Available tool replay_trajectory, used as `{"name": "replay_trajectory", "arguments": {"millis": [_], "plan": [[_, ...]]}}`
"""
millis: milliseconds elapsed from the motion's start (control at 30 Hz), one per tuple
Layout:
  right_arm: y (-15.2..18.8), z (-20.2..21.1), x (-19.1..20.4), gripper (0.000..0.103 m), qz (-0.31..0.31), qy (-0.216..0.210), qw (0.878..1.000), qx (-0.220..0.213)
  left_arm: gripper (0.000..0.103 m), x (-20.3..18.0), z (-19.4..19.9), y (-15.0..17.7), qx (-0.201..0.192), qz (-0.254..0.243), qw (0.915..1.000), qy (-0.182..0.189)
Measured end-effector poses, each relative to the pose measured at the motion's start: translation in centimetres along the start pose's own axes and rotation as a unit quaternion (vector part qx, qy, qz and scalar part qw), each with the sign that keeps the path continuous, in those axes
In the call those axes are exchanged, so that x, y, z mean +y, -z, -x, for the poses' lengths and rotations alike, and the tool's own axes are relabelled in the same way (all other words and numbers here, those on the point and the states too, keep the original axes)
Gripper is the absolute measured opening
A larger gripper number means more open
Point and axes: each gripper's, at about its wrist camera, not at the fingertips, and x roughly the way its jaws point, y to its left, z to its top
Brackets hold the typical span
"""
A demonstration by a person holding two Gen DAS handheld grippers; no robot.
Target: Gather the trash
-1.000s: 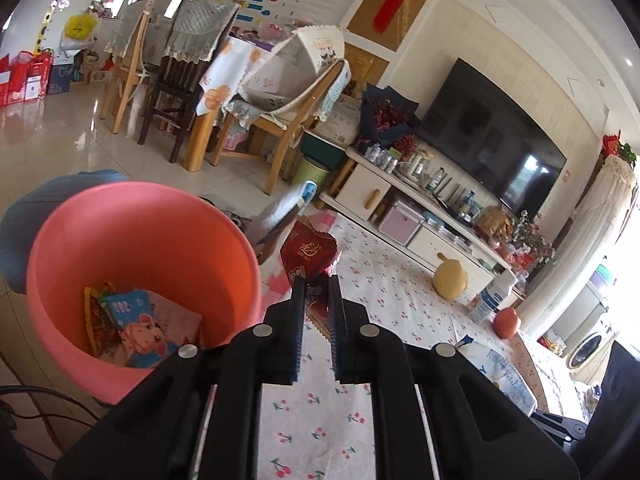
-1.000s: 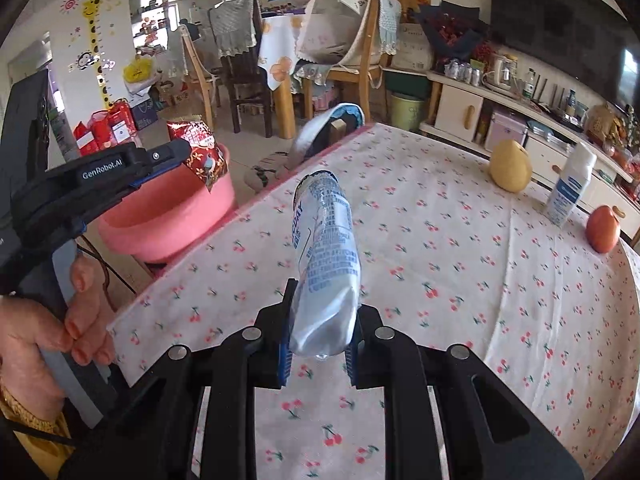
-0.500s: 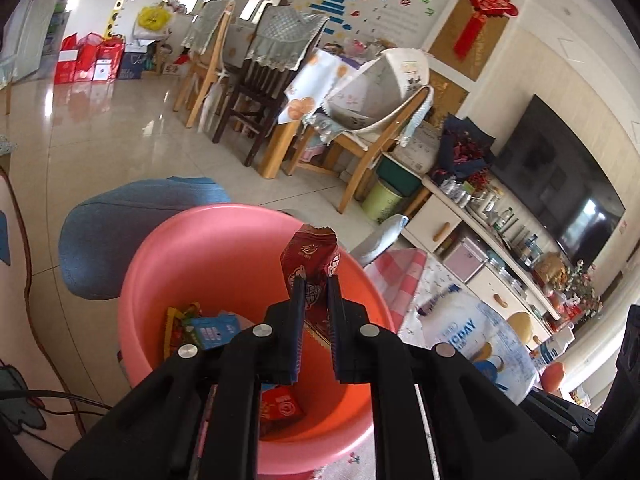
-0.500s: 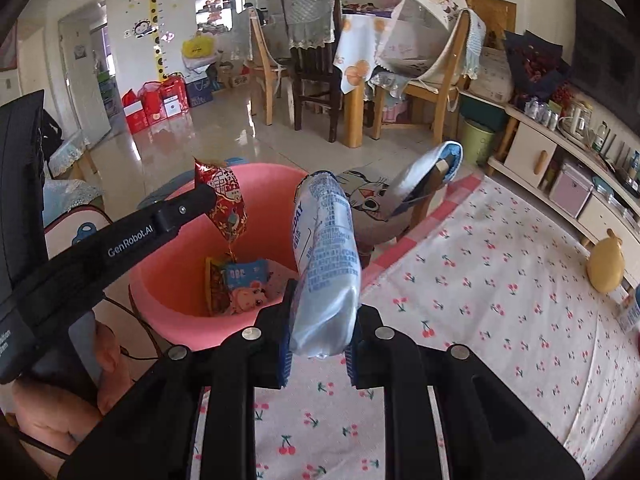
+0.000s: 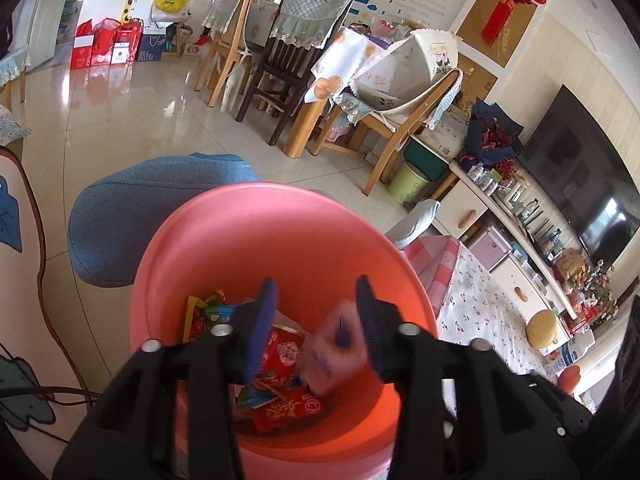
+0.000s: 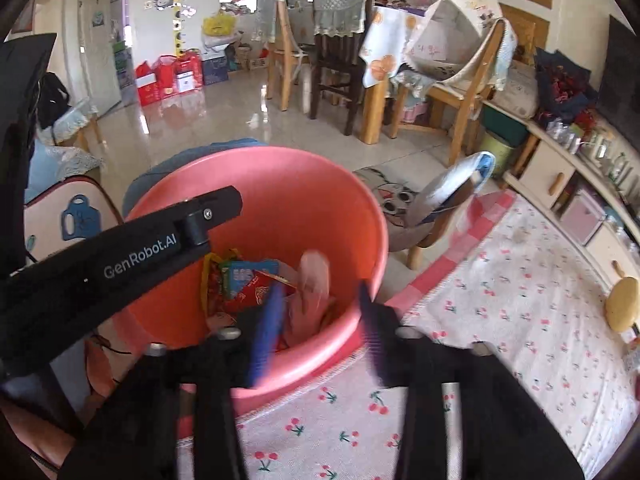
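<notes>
Both grippers hang over the pink basin (image 5: 256, 240), jaws opening: the left gripper (image 5: 316, 312) has a blurred pale packet (image 5: 334, 348) loose between its spread fingers, and the right gripper (image 6: 320, 312) has the same blurred packet (image 6: 316, 280) clear of its pads. Red and blue wrappers (image 5: 288, 400) lie in the basin's bottom. Beyond, the cherry-print counter (image 6: 520, 300) carries a yellow fruit (image 6: 622, 304).
</notes>
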Motion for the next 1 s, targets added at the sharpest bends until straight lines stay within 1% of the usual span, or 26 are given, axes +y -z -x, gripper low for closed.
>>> {"name": "replay_trajectory", "arguments": {"millis": [33, 67, 100, 133, 167, 233, 367, 400, 467, 533, 567, 667, 767, 867, 1000], "plan": [[0.3, 0.4, -0.1, 0.074, -0.001, 0.007, 1.0, -0.005, 0.056, -0.2, 0.1, 0.1, -0.005, -0.003, 1.0, -0.002], [0.5, 0.6, -0.3, 0.074, -0.003, 0.012, 1.0, -0.005, 0.061, -0.3, 0.2, 0.1, -0.008, -0.005, 0.9999, -0.005], [0.8, 0.9, -0.6, 0.075, -0.008, 0.024, 1.0, -0.006, 0.071, -0.4, 0.3, 0.2, -0.012, -0.005, 0.9999, -0.005], [1.2, 1.4, -1.0, 0.079, -0.012, 0.036, 0.999, -0.008, 0.074, -0.5, 0.3, 0.2, -0.014, -0.006, 0.9999, -0.004], [1.5, 1.8, -1.3, 0.082, -0.02, 0.047, 0.999, -0.01, 0.075, -0.8, 0.4, 0.3, -0.014, -0.009, 0.9999, -0.002], [2.1, 2.7, -2.2, 0.083, -0.039, 0.058, 0.997, -0.013, 0.082, -1.3, 0.5, 0.6, -0.016, -0.018, 0.9997, -0.002], [4.0, 5.2, -3.9, 0.087, -0.071, 0.1, 0.992, -0.022, 0.086, -2.9, 0.8, 0.9, -0.018, -0.05, 0.9986, 0.002], [4.4, 5.8, -4.3, 0.088, -0.077, 0.109, 0.991, -0.024, 0.09, -3.4, 1.0, 1.0, -0.02, -0.062, 0.9979, 0.004], [5.4, 7.2, -5.2, 0.089, -0.095, 0.13, 0.987, -0.028, 0.092, -4.4, 1.6, 1.4, -0.025, -0.083, 0.9962, 0.01], [6.6, 8.7, -6.1, 0.089, -0.115, 0.147, 0.982, -0.031, 0.097, -5.6, 2.3, 2.1, -0.033, -0.105, 0.9938, 0.018], [7.3, 9.4, -6.5, 0.09, -0.124, 0.154, 0.98, -0.032, 0.098, -6.1, 2.7, 2.4, -0.036, -0.118, 0.9922, 0.02], [9.4, 11.5, -7.5, 0.091, -0.151, 0.176, 0.972, -0.03, 0.099, -7.8, 4.0, 3.5, -0.046, -0.151, 0.9871, 0.029], [11.4, 13.6, -8.2, 0.092, -0.17, 0.197, 0.965, -0.031, 0.099, -9.2, 5.6, 4.7, -0.06, -0.169, 0.9829, 0.042], [13.3, 15.9, -9.1, 0.093, -0.192, 0.214, 0.957, -0.032, 0.099, -10.8, 7.5, 6.0, -0.075, -0.194, 0.9768, 0.052], [15.6, 19.2, -9.8, 0.094, -0.211, 0.237, 0.947, -0.045, 0.099, -13.0, 10.1, 8.0, -0.097, -0.247, 0.9628, 0.05]]}}
